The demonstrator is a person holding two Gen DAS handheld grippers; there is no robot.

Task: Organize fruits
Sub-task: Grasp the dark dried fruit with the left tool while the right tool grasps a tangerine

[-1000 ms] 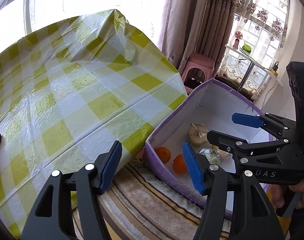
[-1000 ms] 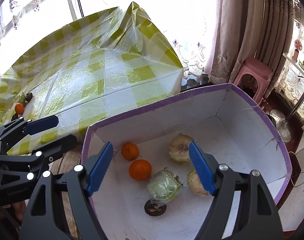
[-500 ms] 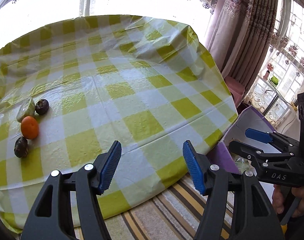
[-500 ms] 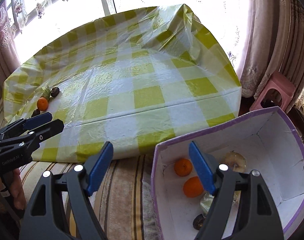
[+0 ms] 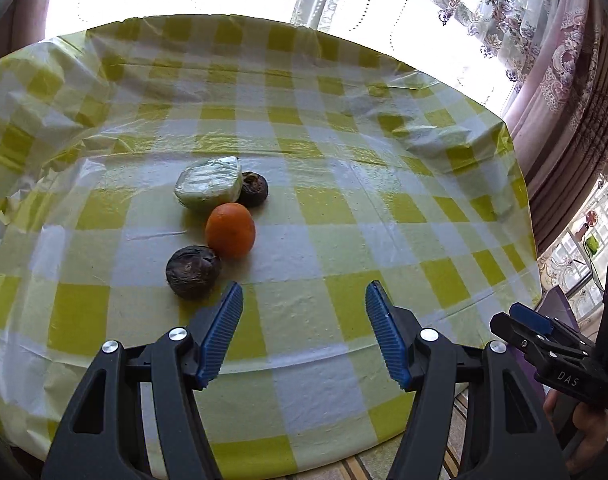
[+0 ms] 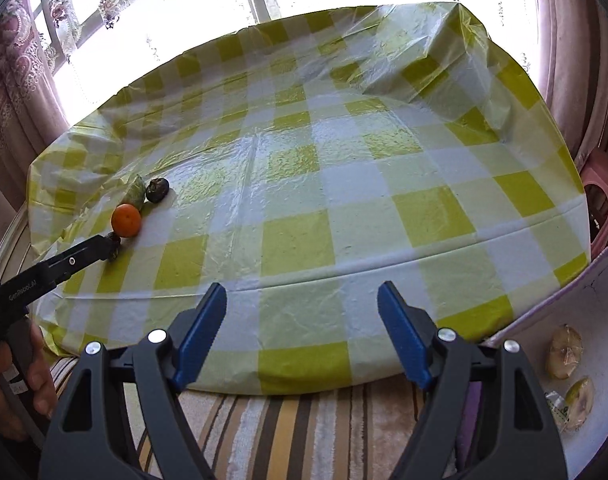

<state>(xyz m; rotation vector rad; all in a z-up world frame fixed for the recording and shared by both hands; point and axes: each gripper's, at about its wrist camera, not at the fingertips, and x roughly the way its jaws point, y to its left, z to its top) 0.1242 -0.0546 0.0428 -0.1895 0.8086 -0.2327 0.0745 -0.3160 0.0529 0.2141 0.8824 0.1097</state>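
- The fruits left on the checked tablecloth (image 5: 304,248) sit in a tight cluster: a wrapped green fruit (image 5: 208,185) at the far end, a dark round fruit (image 5: 254,189) touching its right side, an orange (image 5: 230,230) in the middle, and a second dark fruit (image 5: 192,266) closest to the table edge.
- The cluster's long axis runs away from the person, from near edge to far.
- The left gripper (image 5: 302,330) hangs released and empty over the table; the near dark fruit lies just ahead of its left finger, slightly left of centre.
- The right gripper (image 6: 302,334) is also released and empty, well apart from the cluster, which lies far to its left.
- The white box (image 6: 599,304) with fruit already inside sits at its right.
- By my reading, the left hand is plainly nearer and should take the near dark fruit.
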